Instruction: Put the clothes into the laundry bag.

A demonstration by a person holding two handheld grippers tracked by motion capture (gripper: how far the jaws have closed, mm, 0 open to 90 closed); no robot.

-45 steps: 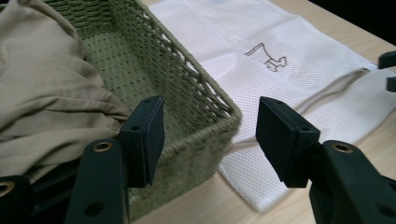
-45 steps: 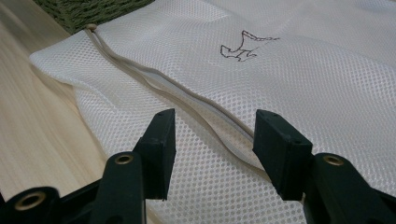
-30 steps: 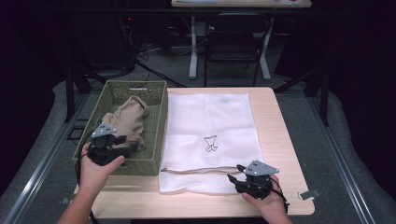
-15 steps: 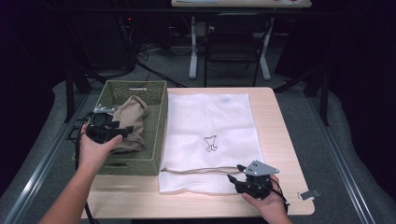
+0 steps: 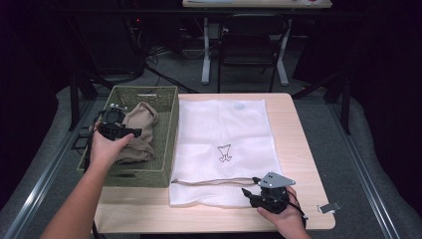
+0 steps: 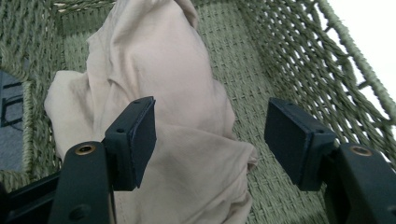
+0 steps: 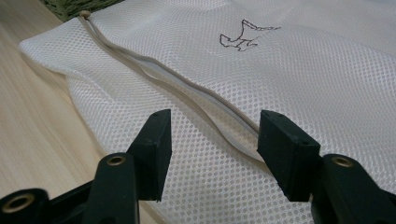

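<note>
Left gripper [image 5: 117,130] sits at left of the high view, over the green woven basket [image 5: 166,144], hand wrapped round it from below, forearm coming up from the bottom edge. Its jaws have just been opening; in the left gripper view they stand well apart above the beige cloth [image 6: 163,93], pads not pressing it, nothing held. The cloth lies bunched in the basket, draped toward the far wall.

Right gripper [image 5: 259,195] is at lower right of the high view, low over the near edge of the white mesh laundry bag [image 5: 224,129], hand under it, wrist cut off by the bottom edge. Its jaws have also just been opening; in the right gripper view they gape on either side of the tan drawstring [image 7: 154,77], clear of it, gripping nothing.

The bag lies flat on the wooden table [image 5: 308,164], just beside the basket. Small logo at the bag's middle is too small to read. Cloth's near end is hidden behind the left jaws.
</note>
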